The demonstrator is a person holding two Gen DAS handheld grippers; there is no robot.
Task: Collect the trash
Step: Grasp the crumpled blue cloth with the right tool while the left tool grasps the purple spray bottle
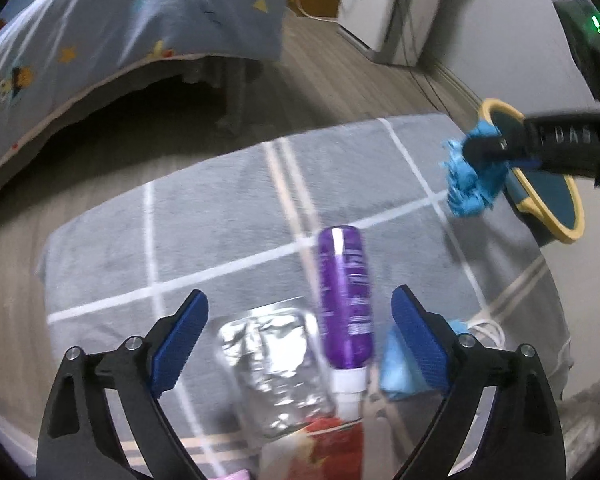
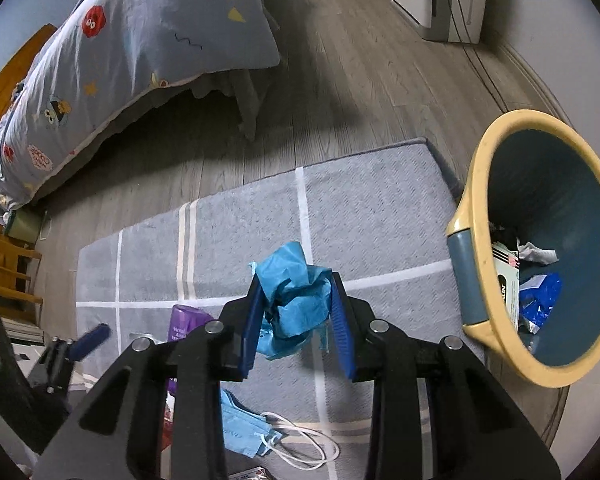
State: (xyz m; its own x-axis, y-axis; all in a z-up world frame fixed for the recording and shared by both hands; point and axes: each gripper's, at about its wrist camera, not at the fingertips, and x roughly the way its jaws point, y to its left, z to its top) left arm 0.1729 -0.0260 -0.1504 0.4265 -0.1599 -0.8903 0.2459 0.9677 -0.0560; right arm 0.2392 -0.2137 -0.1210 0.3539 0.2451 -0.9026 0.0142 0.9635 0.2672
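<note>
The right gripper (image 2: 296, 312) is clamped on a crumpled blue paper wad (image 2: 294, 292), its two blue pads pressing the wad from either side and holding it clear of the grey rug (image 2: 380, 216). Off to the right of these tongs stands a bin (image 2: 476, 208) with a yellow rim and blue inside, tilted toward the camera, with scraps of paper and blue wrapping already lying in it. Below the tongs, on the rug, lies a blue face mask (image 2: 244, 428) with white ear loops. The left gripper (image 1: 300, 344) hangs with its jaws spread wide and nothing pressed between them. A purple bottle (image 1: 344, 296) with a white cap lies on the rug in the gap between its pads, nearer the right one, and a silver foil wrapper (image 1: 268, 368) lies beside the bottle, also between the pads.
</note>
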